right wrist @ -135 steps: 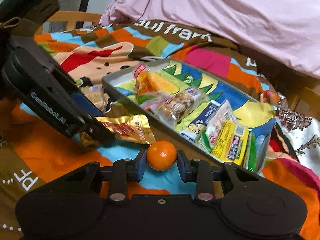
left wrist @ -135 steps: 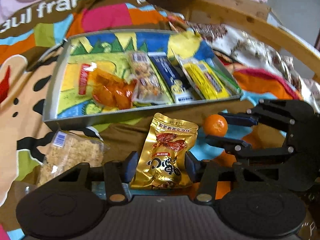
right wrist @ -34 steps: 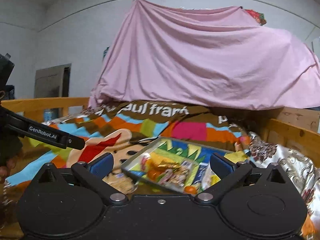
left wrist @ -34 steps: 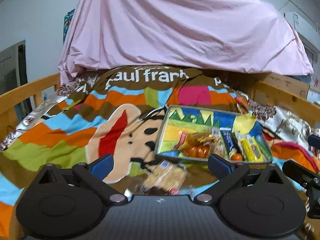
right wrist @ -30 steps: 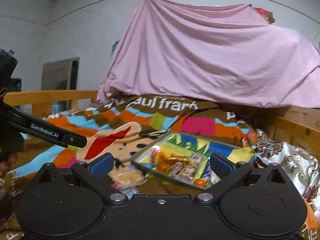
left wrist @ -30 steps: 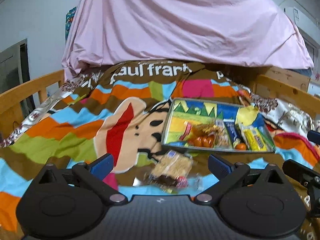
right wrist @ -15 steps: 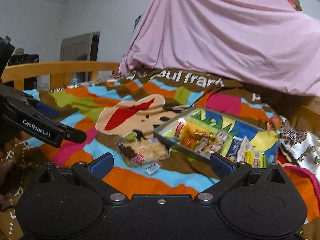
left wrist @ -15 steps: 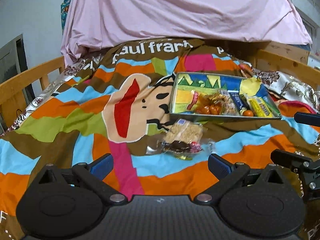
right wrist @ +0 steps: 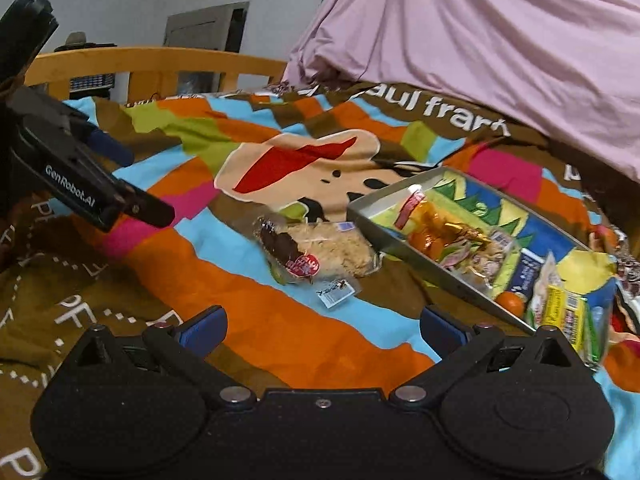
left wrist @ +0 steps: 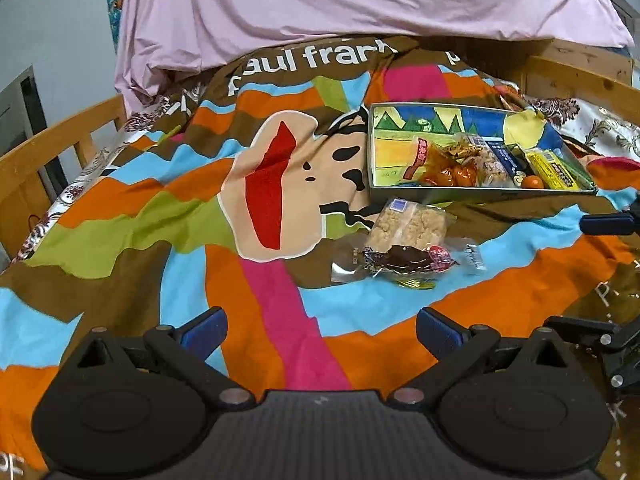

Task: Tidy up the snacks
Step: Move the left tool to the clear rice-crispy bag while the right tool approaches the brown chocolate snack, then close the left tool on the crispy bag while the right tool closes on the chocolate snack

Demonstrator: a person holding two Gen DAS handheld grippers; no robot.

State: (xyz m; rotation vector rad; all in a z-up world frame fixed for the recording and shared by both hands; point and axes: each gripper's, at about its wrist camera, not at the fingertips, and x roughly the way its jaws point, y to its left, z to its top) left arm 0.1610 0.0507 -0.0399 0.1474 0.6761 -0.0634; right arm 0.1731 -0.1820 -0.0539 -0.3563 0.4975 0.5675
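A grey tray (left wrist: 480, 194) with a cartoon-print floor lies on the blanket and holds several snack packs and a small orange (left wrist: 532, 182). In front of it lie a rice cracker pack (left wrist: 408, 226) and a dark snack pack (left wrist: 404, 260), with a gold pack edge (left wrist: 416, 283) peeking from under. My left gripper (left wrist: 322, 330) is open and empty, well short of them. My right gripper (right wrist: 322, 328) is open and empty too, near the tray (right wrist: 420, 268), the cracker pack (right wrist: 336, 252) and the orange (right wrist: 510, 304).
A colourful striped blanket (left wrist: 200, 220) covers the bed, with a pink sheet (left wrist: 360, 8) heaped behind. Wooden rails (left wrist: 60, 140) run along both sides. The left gripper (right wrist: 132, 180) shows at the left of the right wrist view; the right gripper (left wrist: 600, 276) shows at the left view's right edge.
Both grippers have drawn back and tilted down toward the blanket, so the tray and loose packs sit farther off. The orange once between the right gripper's fingers now lies in the tray.
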